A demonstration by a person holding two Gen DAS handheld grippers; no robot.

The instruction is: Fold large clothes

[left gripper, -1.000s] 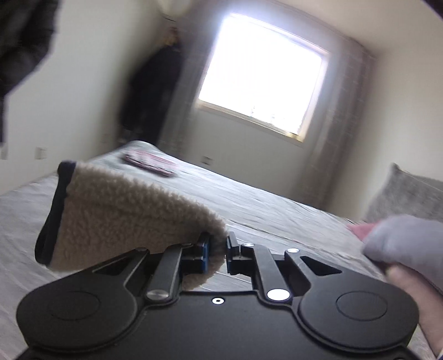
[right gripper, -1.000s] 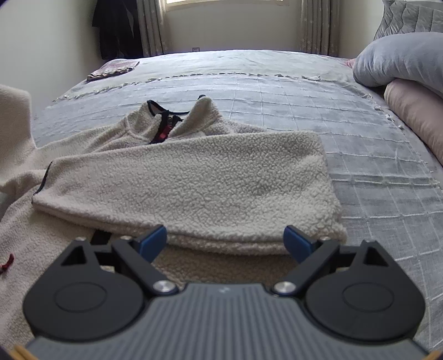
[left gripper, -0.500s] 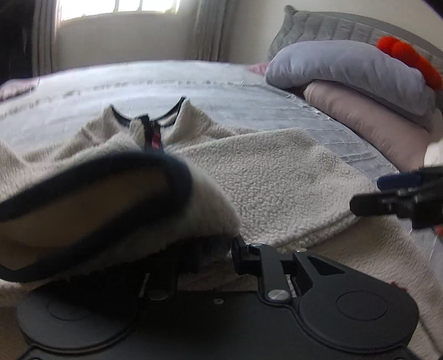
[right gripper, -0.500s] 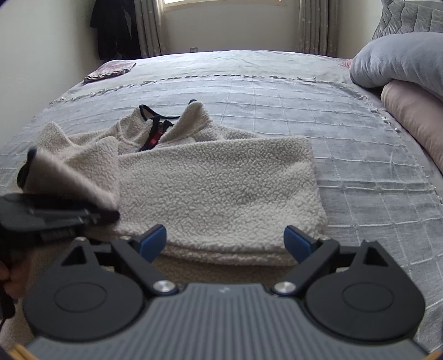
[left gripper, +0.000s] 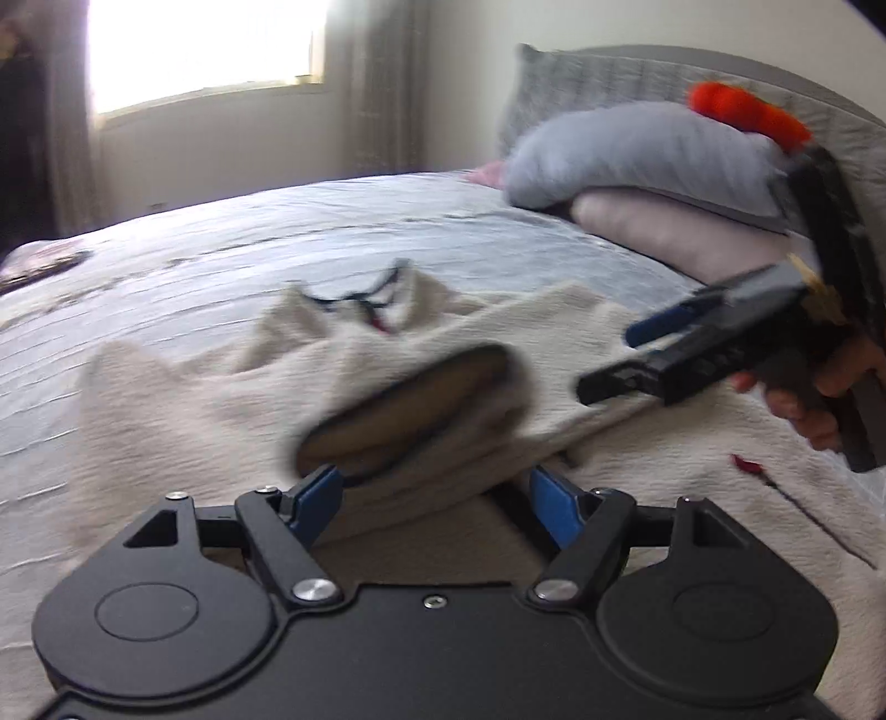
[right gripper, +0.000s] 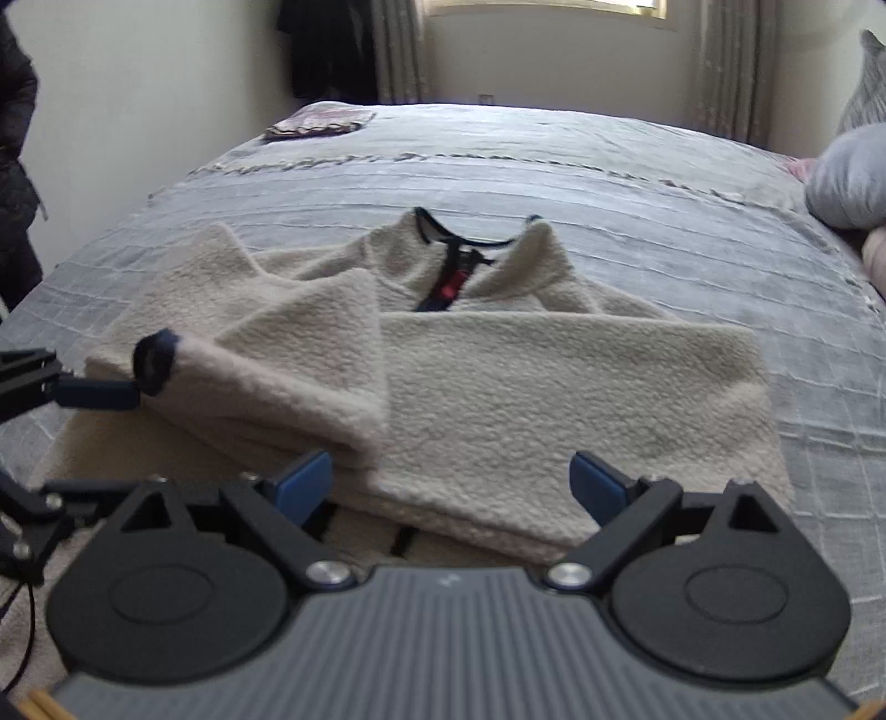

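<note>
A cream fleece pullover (right gripper: 554, 376) with a dark-trimmed zip collar (right gripper: 459, 243) lies on the grey bed (right gripper: 498, 160). Both sleeves are folded across its chest. The left sleeve's dark-edged cuff (right gripper: 152, 363) rests on the body; it also shows in the left wrist view (left gripper: 421, 404). My left gripper (left gripper: 437, 493) is open, its blue pads just short of the cuff. My right gripper (right gripper: 451, 482) is open and empty, hovering over the pullover's lower part. It appears at the right of the left wrist view (left gripper: 637, 360).
Grey and pink pillows (left gripper: 653, 166) are stacked at the bed's right side, with something red on top. A folded patterned cloth (right gripper: 321, 122) lies at the far left corner of the bed. Dark clothes (right gripper: 332, 50) hang by the curtained window.
My left gripper carried the sleeve cuff across onto the pullover's chest, then opened and released it. My right gripper stayed open and shifted slightly.
</note>
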